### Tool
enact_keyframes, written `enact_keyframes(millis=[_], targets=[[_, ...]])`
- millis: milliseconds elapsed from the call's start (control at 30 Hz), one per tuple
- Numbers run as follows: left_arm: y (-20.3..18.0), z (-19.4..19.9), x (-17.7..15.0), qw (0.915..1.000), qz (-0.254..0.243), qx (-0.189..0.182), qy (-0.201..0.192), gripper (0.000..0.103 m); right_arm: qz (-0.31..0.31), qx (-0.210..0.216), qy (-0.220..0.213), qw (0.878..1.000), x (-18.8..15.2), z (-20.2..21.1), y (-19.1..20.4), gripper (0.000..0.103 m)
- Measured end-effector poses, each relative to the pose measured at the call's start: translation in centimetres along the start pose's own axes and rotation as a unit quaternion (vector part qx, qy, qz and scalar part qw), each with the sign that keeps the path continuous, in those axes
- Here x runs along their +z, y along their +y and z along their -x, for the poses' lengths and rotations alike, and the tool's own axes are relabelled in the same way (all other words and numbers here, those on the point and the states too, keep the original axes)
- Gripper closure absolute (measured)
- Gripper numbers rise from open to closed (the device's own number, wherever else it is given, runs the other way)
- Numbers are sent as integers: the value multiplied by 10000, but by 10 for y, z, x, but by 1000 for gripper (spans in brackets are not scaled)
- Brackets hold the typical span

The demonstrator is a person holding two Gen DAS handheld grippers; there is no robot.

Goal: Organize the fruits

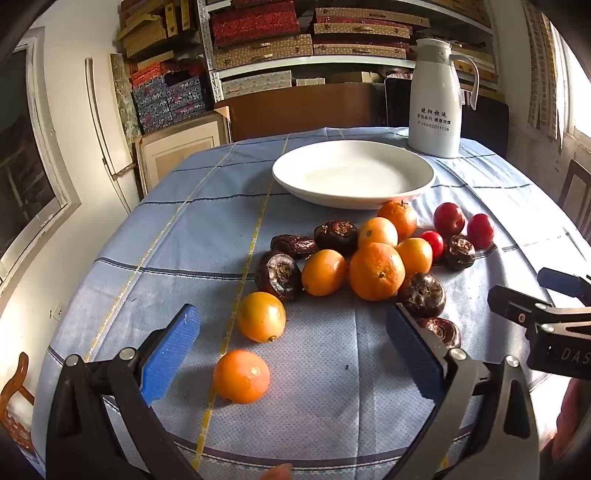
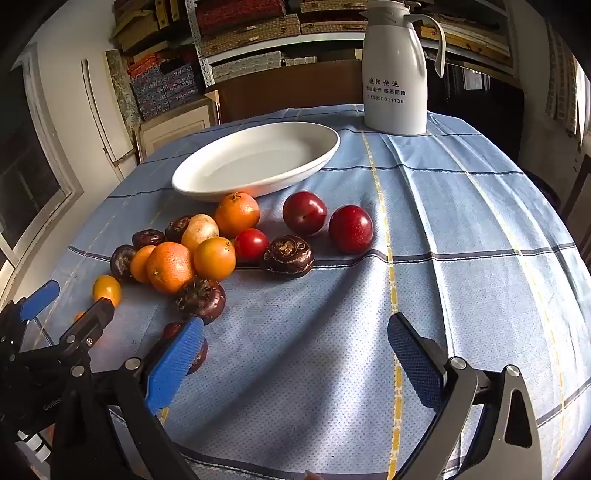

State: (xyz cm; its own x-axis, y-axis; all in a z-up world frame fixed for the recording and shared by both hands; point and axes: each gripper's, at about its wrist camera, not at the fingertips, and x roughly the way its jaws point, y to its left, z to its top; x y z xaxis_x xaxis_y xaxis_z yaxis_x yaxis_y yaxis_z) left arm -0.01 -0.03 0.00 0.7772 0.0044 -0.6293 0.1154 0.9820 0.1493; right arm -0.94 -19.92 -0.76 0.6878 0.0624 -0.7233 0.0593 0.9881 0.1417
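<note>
Blue tablecloth [image 1: 184,229], scattered fruit [image 1: 376,271], white plate [image 1: 352,173]

A lived-in storeroom or home back room is suggested. Behind the cloth-covered table [image 1: 184,236], metal shelves [image 1: 280,40] are packed with brocade-covered boxes [image 1: 255,22]; framed panels [image 1: 181,144] are leaned beside the table, and a white thermos jug [image 1: 436,99] is stood on its far edge.

1. The tabletop [image 2: 461,221] cloth is light blue with dark blue and yellow lines.
2. The plate [image 1: 352,173] is plain white.
3. The jug [image 2: 395,74] is white with dark writing.
4. The oranges [image 1: 376,271] are bright orange.
5. The plums [image 2: 350,229] are dark red.
6. The water chestnuts [image 2: 289,256] are dark brown.
7. The left tongs [image 1: 293,354] and right tongs [image 2: 295,363] have blue pads on black arms.
</note>
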Motion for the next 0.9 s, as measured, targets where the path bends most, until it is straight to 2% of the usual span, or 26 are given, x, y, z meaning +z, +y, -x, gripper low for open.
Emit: enact_keyframes(millis=[433, 500, 900], targets=[[-3, 9, 10, 10000, 14, -44, -18, 4, 40, 61, -15, 10000, -4, 3, 2, 3], [0, 5, 2, 10000, 44, -62, -49, 4, 48, 78, -9, 10000, -3, 3, 3, 3], [0, 3, 1, 9999, 45, -123, 3, 4, 59, 100, -18, 9999, -3, 3, 3, 3]])
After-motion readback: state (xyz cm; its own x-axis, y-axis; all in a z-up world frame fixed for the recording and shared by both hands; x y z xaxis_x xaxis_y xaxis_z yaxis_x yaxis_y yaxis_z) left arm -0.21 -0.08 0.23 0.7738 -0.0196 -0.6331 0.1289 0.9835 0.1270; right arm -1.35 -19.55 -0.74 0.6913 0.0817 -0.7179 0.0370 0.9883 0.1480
